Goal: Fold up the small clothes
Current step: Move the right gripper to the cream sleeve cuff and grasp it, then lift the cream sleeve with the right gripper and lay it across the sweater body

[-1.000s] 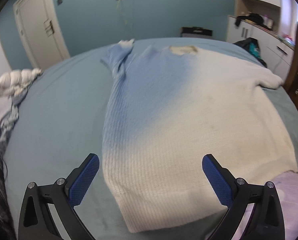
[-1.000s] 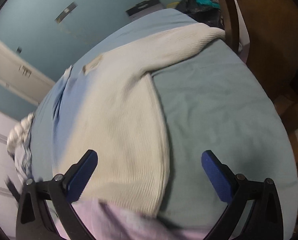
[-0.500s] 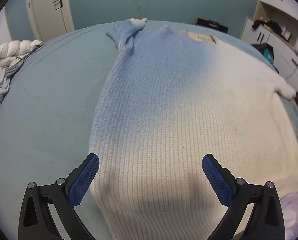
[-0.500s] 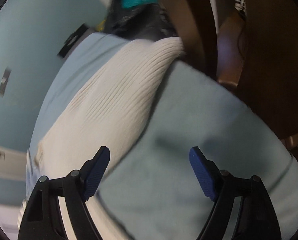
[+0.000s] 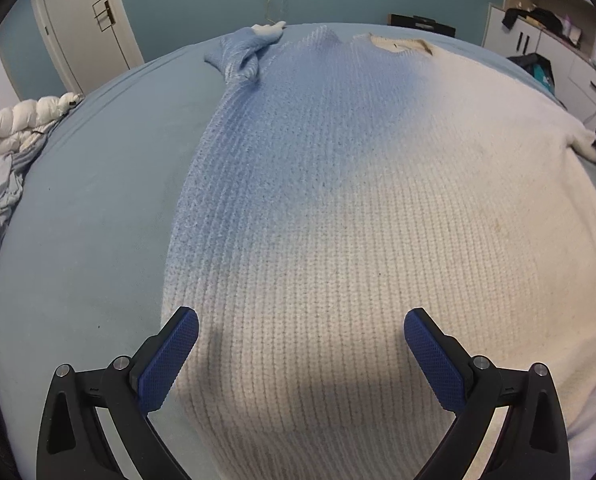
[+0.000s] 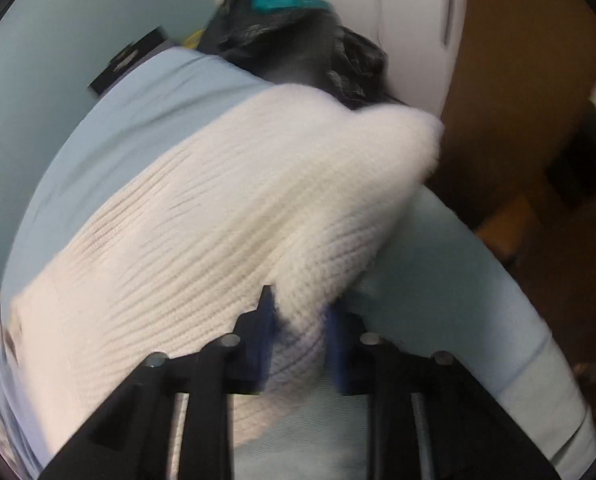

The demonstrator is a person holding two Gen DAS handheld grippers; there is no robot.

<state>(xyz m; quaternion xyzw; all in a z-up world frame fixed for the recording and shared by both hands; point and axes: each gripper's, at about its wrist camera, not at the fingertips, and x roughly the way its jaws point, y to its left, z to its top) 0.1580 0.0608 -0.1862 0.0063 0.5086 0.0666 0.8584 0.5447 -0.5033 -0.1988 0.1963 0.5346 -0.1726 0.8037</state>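
A knitted sweater (image 5: pixel 338 208) lies flat on the bed (image 5: pixel 89 208), spread over most of the light blue sheet. It is cream on one side and fades to blue on the other side. Its collar (image 5: pixel 402 43) is at the far end, near the blue wall. The blue sleeve (image 5: pixel 243 50) is folded into a small bunch beside the far left shoulder. The cream sleeve (image 6: pixel 298 184) stretches out to the right edge of the bed, and its cuff end reaches the edge near a dark bag (image 6: pixel 293 36) with something teal on top. The left tongs (image 5: pixel 301 354) hang over the near hem of the sweater with the jaws wide; the left pad is about at the side edge of the knit and the right pad is over the cream part, and I cannot tell if they touch the cloth. The right tongs (image 6: pixel 300 338) have just been closing, and now the jaws are narrow and pinch a fold of the cream sleeve between the blue pads. This view is blurred, so fine details of the grip are not clear. A white duvet (image 5: pixel 21 120) is bunched at the left side of the bed. A white door (image 5: pixel 77 28) stands in the far left corner, and white cupboards (image 5: pixel 546 44) are at the right.
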